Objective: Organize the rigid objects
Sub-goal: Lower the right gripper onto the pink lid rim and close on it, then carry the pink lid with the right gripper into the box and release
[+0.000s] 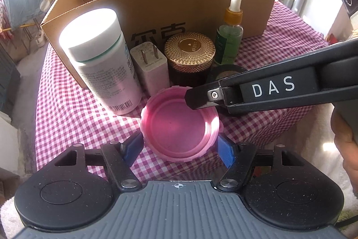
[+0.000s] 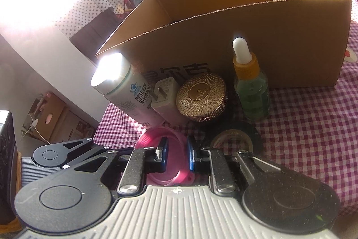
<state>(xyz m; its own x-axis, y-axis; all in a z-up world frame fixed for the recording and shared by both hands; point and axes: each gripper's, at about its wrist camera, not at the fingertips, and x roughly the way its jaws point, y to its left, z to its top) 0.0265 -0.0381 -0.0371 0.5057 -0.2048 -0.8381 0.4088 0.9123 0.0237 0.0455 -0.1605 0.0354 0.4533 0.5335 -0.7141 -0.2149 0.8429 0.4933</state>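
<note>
Left tool point(image 1: 180, 147): blue pads spread apart, one on either side of the pink lid point(image 1: 180, 124), which lies open side up on the checked cloth point(image 1: 73, 113) covering the bench. I cannot tell whether the pads touch the lid's rim; no clamping visible.

Right tool point(image 2: 177, 155): I read its blue pads as closed on the pink lid's far-right wall, one pad inside the rim and one outside. From the left wrist view its black finger reaches in from the right and sits on that rim.

Just behind the lid, a row stands against the front wall of the open cardboard box point(image 1: 170, 1). Left to right:
- white bottle point(image 1: 100, 59) with white cap, upright, label with barcode facing me
- white plug adapter point(image 1: 150, 64), prongs up
- dark jar with gold patterned lid point(image 1: 189, 53)
- dropper bottle point(image 1: 229, 37), green liquid, amber collar, white bulb, upright

A roll of black tape point(image 2: 235, 140) lies flat in front of the dropper bottle, just right of the pink lid, partly hidden by the right tool in the left view.

Box interior not visible from either camera.
</note>
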